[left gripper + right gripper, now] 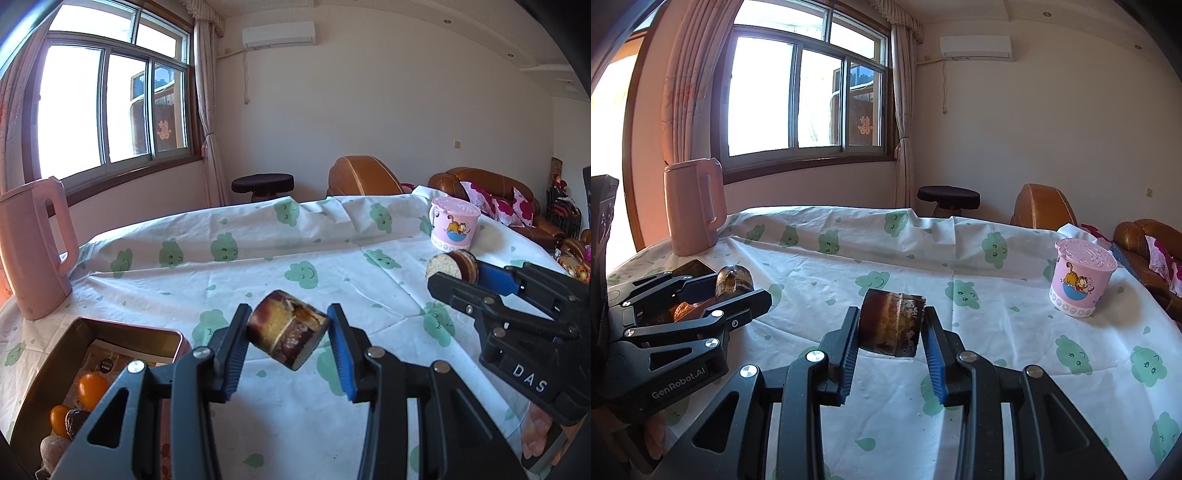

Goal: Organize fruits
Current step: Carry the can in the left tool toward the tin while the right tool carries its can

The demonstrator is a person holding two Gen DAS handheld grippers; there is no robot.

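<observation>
My left gripper [289, 318] is shut on a short, dark-skinned chunk of sugarcane [286, 332] and holds it above the tablecloth, right of the metal tin [110, 326]. The tin holds orange fruits [91, 387] and brown pieces. In the right wrist view the left gripper [738, 290] and its chunk [733, 281] hover in front of the tin [698, 265]. My right gripper [891, 318] is shut on a second sugarcane chunk [892, 325], lifted over the middle of the table. The left wrist view shows that gripper [456, 275] at the right, with its chunk's pale cut face [445, 266] showing.
A tall pink kettle [33, 251] [692, 206] stands at the table's back left, behind the tin. A pink lidded cartoon cup [454, 225] [1078, 280] sits at the right. White cloth with green prints [295, 236] covers the table. Brown sofas [480, 184] and a stool [263, 182] lie beyond.
</observation>
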